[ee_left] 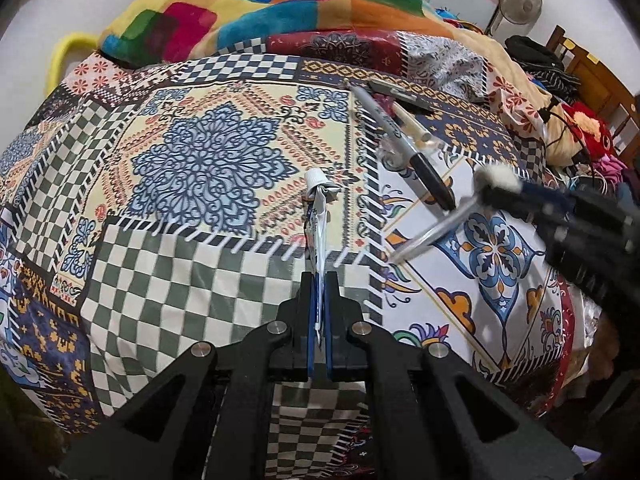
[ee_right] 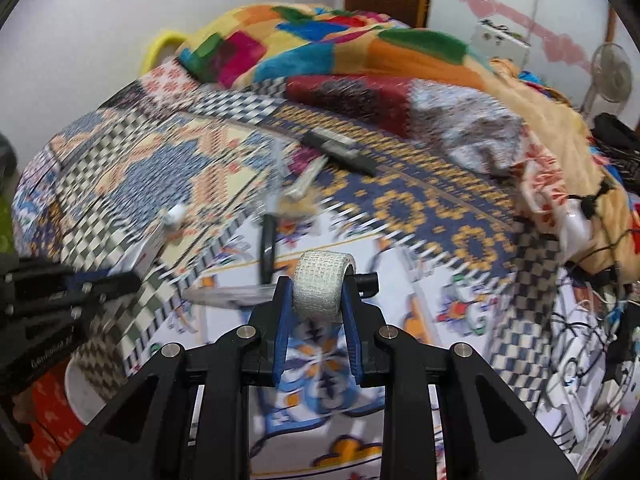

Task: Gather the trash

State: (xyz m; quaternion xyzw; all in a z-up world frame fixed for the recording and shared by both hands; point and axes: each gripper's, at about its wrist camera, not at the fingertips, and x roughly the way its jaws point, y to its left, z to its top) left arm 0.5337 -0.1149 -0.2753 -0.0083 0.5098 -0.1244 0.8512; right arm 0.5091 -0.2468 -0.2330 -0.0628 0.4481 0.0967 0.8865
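Note:
My left gripper (ee_left: 319,282) is shut on a squeezed, flattened tube (ee_left: 317,236) with a white cap, which sticks out ahead of the fingers above the patchwork bedspread (ee_left: 208,160). My right gripper (ee_right: 318,294) is shut on a white roll of gauze tape (ee_right: 320,284). In the left wrist view the right gripper (ee_left: 486,196) comes in from the right with the white roll (ee_left: 496,178). In the blurred right wrist view the left gripper (ee_right: 134,278) reaches in from the left with the tube (ee_right: 154,246).
On the bedspread lie a black marker (ee_left: 404,140), a beige pen (ee_left: 412,124), a clear pen (ee_left: 428,236) and a grey flat tool (ee_left: 400,94). A colourful blanket (ee_left: 256,12) is heaped at the back. A white bucket (ee_right: 84,394) stands beside the bed. Clothes and cables crowd the right side.

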